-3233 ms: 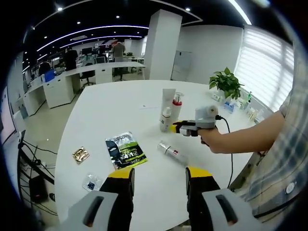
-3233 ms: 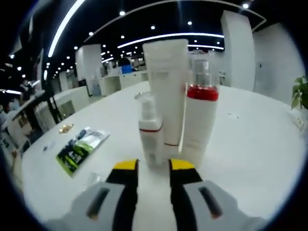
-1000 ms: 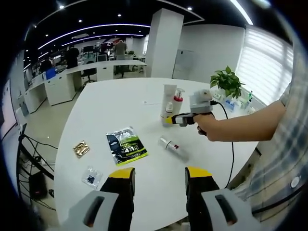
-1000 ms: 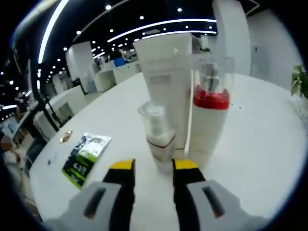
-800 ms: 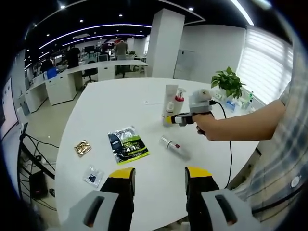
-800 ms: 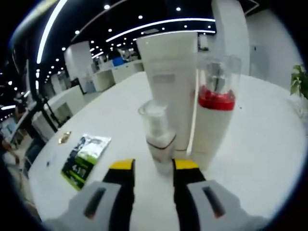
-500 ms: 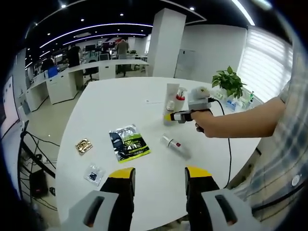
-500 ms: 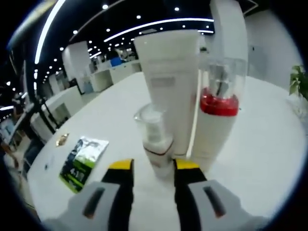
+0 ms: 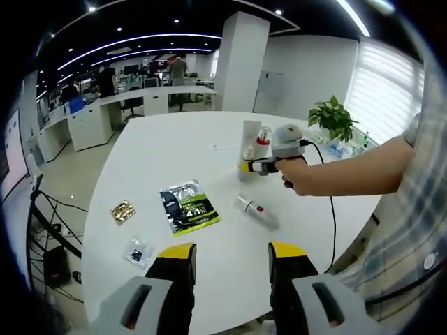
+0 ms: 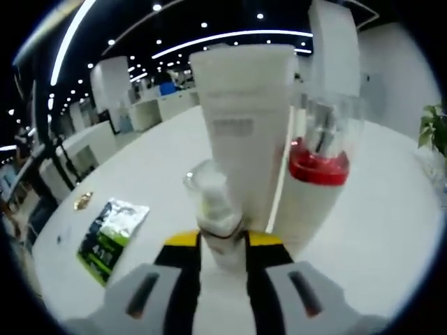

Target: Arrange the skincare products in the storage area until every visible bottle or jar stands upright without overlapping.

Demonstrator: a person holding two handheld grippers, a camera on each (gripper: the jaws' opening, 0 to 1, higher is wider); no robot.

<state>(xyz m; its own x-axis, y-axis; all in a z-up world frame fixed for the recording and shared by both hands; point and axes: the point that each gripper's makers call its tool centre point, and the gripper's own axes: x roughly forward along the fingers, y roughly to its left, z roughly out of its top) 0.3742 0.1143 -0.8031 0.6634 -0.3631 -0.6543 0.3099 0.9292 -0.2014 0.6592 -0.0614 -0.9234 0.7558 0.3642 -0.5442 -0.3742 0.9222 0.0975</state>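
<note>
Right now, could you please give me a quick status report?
Right gripper closing around small pump bottle. Left gripper open, idle. One bottle lying flat on table; sachets nearby, not obstructing.

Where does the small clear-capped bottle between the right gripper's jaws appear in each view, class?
Left gripper view: small bottle right of centre, at the right gripper's tip, beside the tall white tube.
Right gripper view: small bottle low centre, between the jaws.
Shared landmark: green sachet.
</note>
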